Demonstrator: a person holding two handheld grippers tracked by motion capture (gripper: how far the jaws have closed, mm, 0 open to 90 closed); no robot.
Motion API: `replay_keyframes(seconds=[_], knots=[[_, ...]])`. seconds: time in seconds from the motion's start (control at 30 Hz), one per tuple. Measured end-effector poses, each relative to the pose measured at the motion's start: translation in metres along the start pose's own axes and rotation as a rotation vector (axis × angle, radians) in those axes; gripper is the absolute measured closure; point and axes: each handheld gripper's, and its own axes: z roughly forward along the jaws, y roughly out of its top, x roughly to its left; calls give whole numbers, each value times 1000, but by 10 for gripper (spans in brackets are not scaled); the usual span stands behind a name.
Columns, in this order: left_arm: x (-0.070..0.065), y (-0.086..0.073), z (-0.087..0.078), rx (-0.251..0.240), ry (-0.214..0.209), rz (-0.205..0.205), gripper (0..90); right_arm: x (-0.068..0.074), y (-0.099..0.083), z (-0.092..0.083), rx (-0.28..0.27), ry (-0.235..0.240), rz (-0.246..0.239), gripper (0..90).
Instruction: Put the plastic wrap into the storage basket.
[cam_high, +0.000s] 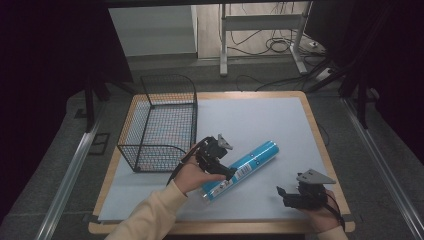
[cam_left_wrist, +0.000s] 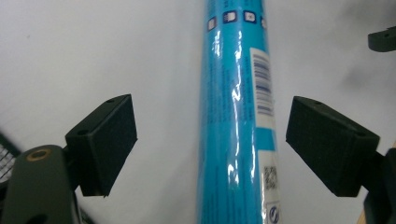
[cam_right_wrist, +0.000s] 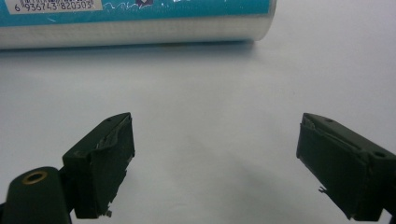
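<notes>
The long blue cylindrical tube with a glossy printed wrapper, a white barcode label and clear ends lies on its side on the pale sheet that covers the wooden table, slanting from near the person's left hand up toward the table's middle. In the left gripper view the same tube runs straight up between the two black jaws, which stand wide apart; a clear gap shows on each side between pad and wrapper, so nothing is clamped. The left gripper sits over the tube's near half in the high view.

The step in hand looks like the approach to a grasp: the jaws straddle the tube but have not taken it. The next move would call for a settling of the gripper low enough that the pads meet the tube at its widest line, then a squeeze across it. The slick round wrapper may roll or slip if the pads land off-centre, and a grip near one end would let the far end sag.

The right gripper rests near the table's near right corner, well apart from the tube. Its jaws are spread with only bare sheet between them, and the tube's clear end lies across the top of its view.

A black wire-mesh basket stands at the table's left side, near the tube, and seems the likely place for it.
</notes>
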Motion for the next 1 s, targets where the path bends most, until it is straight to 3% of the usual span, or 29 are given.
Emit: replay_keyframes(seconds=[0.27,0.83,1.0], knots=[[-4,11,14,36,-4,19,163,-2,0,-1,-2,0,7,116],[-15,21,49,149,-55,62,146,-2,-1,0,7,4,5,116],[-16,23,58,176,-60,59,149,-2,-1,1,8,5,5,115]])
